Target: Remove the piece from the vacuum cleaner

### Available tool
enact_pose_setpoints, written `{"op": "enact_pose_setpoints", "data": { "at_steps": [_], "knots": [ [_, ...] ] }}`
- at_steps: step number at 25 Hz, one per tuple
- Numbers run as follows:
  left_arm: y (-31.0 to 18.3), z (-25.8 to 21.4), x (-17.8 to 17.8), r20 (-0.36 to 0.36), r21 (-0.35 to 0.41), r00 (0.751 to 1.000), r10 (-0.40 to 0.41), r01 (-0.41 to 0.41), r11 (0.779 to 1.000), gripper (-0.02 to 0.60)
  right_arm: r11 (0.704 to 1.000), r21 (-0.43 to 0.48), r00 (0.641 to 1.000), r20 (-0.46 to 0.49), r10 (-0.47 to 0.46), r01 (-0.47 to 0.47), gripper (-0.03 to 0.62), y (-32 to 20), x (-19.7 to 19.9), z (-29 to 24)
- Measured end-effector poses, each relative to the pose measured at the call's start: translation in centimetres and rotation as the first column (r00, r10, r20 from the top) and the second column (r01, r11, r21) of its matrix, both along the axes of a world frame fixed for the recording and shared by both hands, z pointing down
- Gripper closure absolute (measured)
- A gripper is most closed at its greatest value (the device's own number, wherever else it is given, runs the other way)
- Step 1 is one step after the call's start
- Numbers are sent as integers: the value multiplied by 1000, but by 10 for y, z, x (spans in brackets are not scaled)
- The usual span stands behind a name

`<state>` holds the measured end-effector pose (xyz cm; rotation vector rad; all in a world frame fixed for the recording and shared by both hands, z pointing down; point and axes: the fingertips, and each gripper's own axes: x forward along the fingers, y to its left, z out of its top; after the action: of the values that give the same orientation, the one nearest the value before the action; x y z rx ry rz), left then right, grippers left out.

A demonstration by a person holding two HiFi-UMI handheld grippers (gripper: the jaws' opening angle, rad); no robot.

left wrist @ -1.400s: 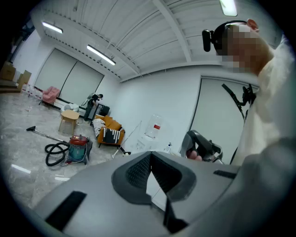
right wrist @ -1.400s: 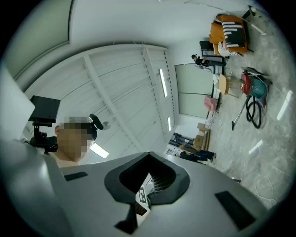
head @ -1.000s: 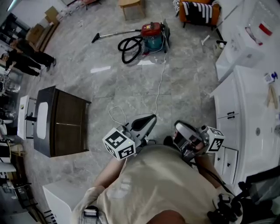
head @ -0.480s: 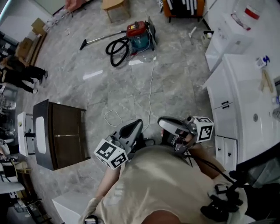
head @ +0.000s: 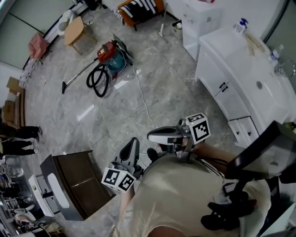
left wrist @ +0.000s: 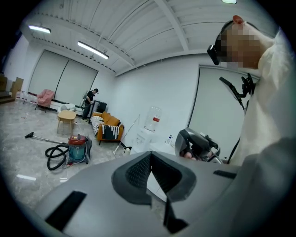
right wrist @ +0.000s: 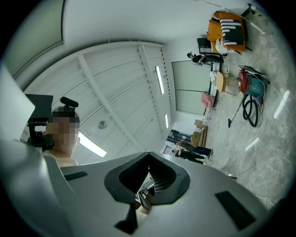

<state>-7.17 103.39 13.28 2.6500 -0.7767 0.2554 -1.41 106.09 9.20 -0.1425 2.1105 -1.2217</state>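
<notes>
Well, the left gripper (head: 133,142) and right gripper (head: 152,136) are both pinched shut on nothing; the vacuum cleaner (head: 111,56) sits far ahead on the floor (head: 175,88) (wand (head: 78,76) sticking out leftward), nearer the left one.

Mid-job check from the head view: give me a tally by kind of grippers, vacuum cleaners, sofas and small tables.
grippers: 2 (left gripper, right gripper)
vacuum cleaner: 1
orange sofa: 1
small wooden table: 1
Total: 5
</notes>
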Motion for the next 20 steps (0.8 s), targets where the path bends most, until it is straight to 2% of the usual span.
{"op": "enact_pose_setpoints", "data": {
  "at_steps": [9, 16, 20],
  "knots": [
    [-37, -1, -44, -46, 37, 998, 36, -34, 999, 578, 997, -3, 997, -25, 77, -77, 591, -27, -39, -8],
    [-82, -9, -146, -100, 33, 994, -38, 42, 999, 578, 998, -11, 997, -44, 61, -62, 591, -62, -124, -18],
    [-101, -21, -194, -134, 64, 990, -41, 50, 997, 578, 999, -2, 997, -69, 46, -46, 591, -78, -168, -25]
  ]
}}
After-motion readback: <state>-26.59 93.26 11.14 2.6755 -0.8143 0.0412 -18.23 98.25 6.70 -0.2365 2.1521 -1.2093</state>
